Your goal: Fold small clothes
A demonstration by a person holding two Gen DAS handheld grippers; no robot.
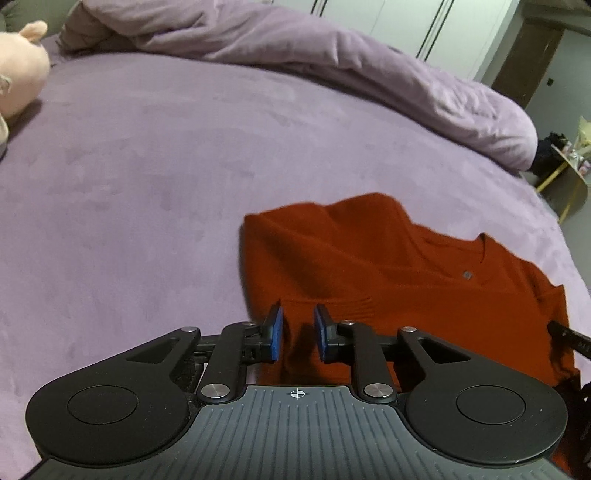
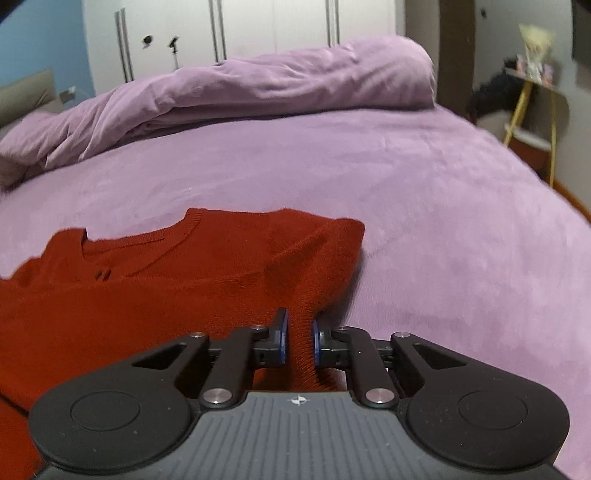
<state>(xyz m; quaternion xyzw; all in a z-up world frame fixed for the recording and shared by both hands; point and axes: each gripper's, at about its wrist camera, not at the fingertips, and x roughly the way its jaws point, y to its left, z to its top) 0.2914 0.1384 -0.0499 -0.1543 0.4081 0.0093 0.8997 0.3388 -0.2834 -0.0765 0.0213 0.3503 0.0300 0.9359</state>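
A rust-red knitted sweater (image 1: 388,280) lies spread on the lilac plush bed cover (image 1: 147,184), its round neckline (image 1: 461,254) turned toward the rumpled lilac duvet (image 1: 332,55) heaped along the far side of the bed. A small grey label (image 1: 467,274) sits just inside the neckline.

Left gripper (image 1: 298,334): positioned over the sweater's near portion, beside its ribbed band. The blue pads (image 1: 277,332) stand apart with a clear gap; red knit shows between them, but the pads do not press on it. The claw is released.

Right gripper (image 2: 298,338): its blue pads (image 2: 283,334) are clenched on a bunched ribbed strip of the sweater (image 2: 147,295), which rises from the garment's side nearest the bare cover and passes between the fingers. The fabric at that side is pulled up into a ridge toward the grip; the rest of the garment lies flat.

A pale pink plush toy (image 1: 18,74) rests on the cover well apart from the sweater, at the left wrist view's edge. White wardrobe doors (image 2: 240,33) stand beyond the duvet. A yellow-legged side table (image 2: 532,99) stands off the bed, beyond the duvet's end.
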